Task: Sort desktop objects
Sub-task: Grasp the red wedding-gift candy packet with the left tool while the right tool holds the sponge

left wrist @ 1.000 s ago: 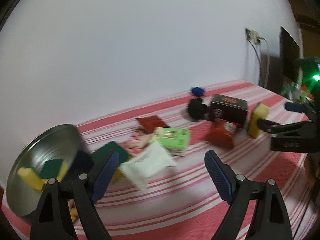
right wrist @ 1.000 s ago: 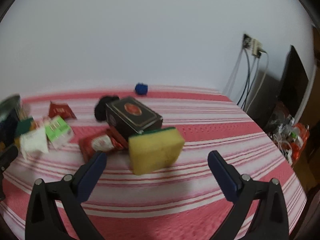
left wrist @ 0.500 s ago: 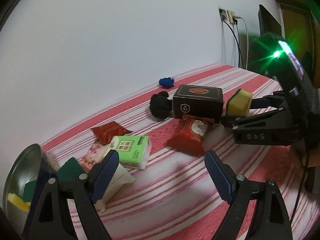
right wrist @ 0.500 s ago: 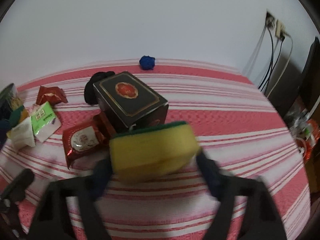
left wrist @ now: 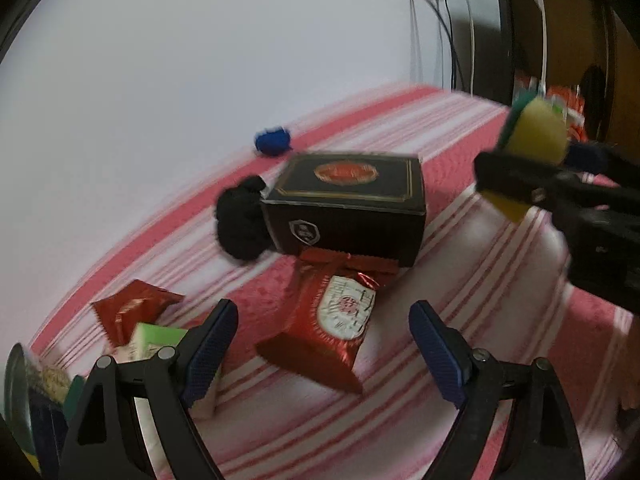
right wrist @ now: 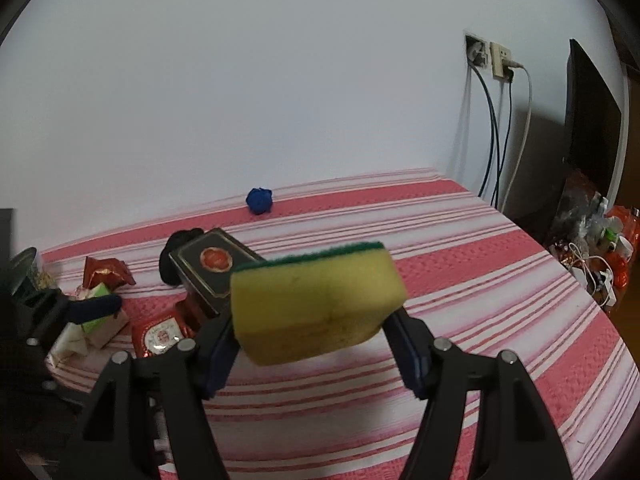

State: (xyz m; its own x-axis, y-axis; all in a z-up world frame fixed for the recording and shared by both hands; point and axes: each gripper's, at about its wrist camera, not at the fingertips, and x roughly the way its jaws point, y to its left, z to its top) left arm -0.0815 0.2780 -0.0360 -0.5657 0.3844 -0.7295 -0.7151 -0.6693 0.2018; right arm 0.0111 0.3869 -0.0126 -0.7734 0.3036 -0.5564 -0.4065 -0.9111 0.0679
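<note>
Carrying the sponge [right wrist: 316, 300] well means keeping the squeeze even, so the soft foam neither twists out nor sags. The right gripper [right wrist: 316, 340] pinches it by both ends, yellow face toward the camera and green scrub layer on top, lifted clear of the striped red cloth [right wrist: 460, 280]. A likely goal is the metal bowl [right wrist: 24, 268] at the far left of the right wrist view, so the path should pass above the black box [right wrist: 212, 264] and not clip it.

The left gripper [left wrist: 320, 344] hangs with its jaws spread wide and nothing between them, pointing down toward the red foil packet [left wrist: 336, 320] in the middle of its frame. Closing on that packet would call for a lower approach, with a finger on each long side. In the left wrist view the right gripper reaches in from the right edge, sponge in the upper right. A black ball [left wrist: 240, 224] touches the box's left side, and a blue ball [left wrist: 273, 142] lies near the wall.
</note>
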